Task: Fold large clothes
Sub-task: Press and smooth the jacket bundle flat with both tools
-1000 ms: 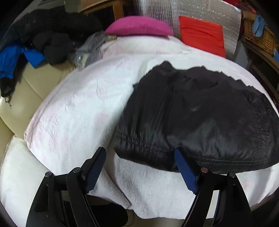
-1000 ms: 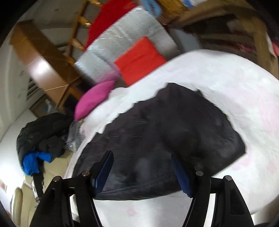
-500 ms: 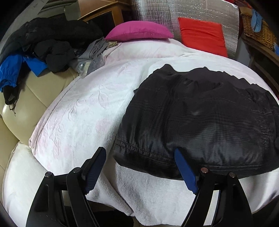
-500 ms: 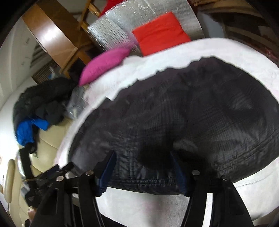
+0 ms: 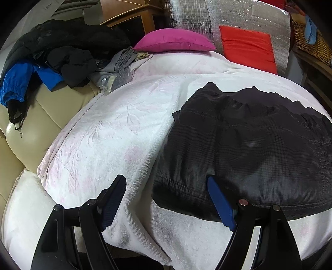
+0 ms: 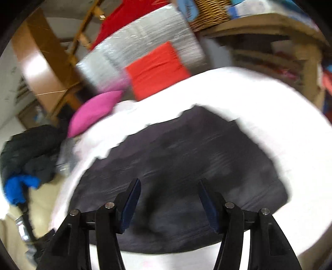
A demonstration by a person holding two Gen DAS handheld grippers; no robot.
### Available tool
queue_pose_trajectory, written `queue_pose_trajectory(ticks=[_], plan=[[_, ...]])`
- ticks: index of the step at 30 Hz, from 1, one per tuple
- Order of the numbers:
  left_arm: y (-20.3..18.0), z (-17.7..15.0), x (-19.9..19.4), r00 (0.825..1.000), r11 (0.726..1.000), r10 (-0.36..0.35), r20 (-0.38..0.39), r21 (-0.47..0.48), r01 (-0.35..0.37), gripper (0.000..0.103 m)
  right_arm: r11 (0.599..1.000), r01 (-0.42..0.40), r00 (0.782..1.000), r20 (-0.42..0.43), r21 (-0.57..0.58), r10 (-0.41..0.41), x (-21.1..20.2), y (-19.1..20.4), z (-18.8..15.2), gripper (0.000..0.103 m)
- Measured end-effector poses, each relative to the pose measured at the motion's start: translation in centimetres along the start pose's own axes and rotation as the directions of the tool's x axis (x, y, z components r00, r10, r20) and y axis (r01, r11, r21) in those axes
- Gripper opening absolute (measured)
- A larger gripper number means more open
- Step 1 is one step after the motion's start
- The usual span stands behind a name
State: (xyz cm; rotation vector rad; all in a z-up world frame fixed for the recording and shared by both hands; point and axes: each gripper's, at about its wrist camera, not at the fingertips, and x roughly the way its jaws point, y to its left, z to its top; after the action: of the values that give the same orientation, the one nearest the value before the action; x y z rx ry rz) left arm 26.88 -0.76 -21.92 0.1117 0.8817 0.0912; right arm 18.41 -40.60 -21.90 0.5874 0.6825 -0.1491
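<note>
Black garment cut off at right edge

Left gripper: jaws wide apart, angled downward, nothing between the pads. Right gripper: jaws parted at a narrower gap, angled downward, pads gripping nothing; view blurred.

a cream leather sofa sits under a white blanket; behind stand a wooden cabinet, silver foil sheeting and a wicker basket.
</note>
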Motion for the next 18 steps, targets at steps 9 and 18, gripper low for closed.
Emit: queue_pose_trajectory(ticks=[9, 18], plan=[[0.1, -0.1, 1.6, 1.000, 1.000, -0.015, -0.018, -0.015, 0.015, 0.082, 0.993, 0.113, 0.984, -0.141, 0.034, -0.107, 4.2, -2.3, 0.4, 0.060], [0.8, 0.4, 1.7, 1.000, 0.999, -0.023, -0.013, -0.029, 0.022, 0.082, 0.985, 0.088, 0.995, -0.050, 0.151, -0.081, 2.7, -4.2, 1.7, 0.060]])
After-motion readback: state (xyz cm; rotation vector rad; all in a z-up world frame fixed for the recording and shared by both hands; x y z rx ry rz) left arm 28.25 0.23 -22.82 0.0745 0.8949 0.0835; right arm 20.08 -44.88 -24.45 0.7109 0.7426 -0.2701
